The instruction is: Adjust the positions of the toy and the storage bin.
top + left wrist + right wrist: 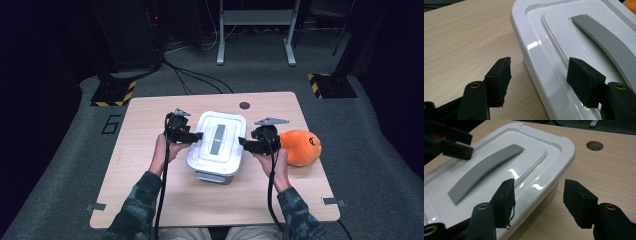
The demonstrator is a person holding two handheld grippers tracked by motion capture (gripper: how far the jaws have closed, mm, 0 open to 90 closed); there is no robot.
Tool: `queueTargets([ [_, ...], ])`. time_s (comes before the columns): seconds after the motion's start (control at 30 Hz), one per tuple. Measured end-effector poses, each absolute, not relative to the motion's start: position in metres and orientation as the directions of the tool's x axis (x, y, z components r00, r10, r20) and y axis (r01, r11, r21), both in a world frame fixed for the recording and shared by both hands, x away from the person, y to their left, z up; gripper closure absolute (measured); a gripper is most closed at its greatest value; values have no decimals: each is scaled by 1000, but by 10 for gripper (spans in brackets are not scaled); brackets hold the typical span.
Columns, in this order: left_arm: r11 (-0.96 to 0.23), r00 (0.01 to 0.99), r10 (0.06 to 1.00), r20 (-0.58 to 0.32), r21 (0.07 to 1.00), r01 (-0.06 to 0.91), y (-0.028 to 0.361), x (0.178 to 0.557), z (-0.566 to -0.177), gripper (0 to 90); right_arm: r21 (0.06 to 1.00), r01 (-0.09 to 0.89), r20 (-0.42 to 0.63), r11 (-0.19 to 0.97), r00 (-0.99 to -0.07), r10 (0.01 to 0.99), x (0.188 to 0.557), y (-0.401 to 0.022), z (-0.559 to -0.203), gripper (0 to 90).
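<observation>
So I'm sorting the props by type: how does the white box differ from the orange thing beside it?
The white box is hard, glossy and rectangular, with a grey handle on its lid; the orange thing is rounded and looks soft. The box is larger and sits between the left gripper and right gripper; the orange thing lies off to the right. Both rest on the table.

High view is soft and low-res, table (150,195) evenly lit from overhead, surroundings at 9 and 3 o'clock falling to near black. Faint shadows under the forearms. White box lid (554,37) carries small specular glare spots in both gripper views, toward 6 o'clock. Black pads (505,202) are near-field, slightly soft, detail crushed. Mild blur toward frame edges, no strong distortion.
</observation>
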State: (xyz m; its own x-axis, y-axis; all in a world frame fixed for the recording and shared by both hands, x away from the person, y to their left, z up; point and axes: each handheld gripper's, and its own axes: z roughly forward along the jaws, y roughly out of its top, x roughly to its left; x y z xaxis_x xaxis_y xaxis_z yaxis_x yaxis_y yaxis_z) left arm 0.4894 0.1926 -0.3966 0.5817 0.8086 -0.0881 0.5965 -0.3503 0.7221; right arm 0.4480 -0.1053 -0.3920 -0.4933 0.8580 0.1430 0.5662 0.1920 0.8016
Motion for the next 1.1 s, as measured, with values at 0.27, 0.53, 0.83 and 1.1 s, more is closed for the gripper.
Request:
queueTargets([
  [0.27,-361,589,804,-83,719,594,199,465,-399,258,776,592,126,215,-481,868,479,-99,-390,226],
  [0.53,-387,608,790,-71,711,587,203,441,-397,258,758,613,120,221,-465,877,504,-92,-389,328],
  [0.83,-372,603,793,-86,715,592,209,429,-397,391,736,656,158,168,-409,899,531,-93,-395,475],
  [1.1,-394,622,780,-69,719,573,209,424,-394,494,739,655,177,154,-410,895,534,-100,-398,635],
])
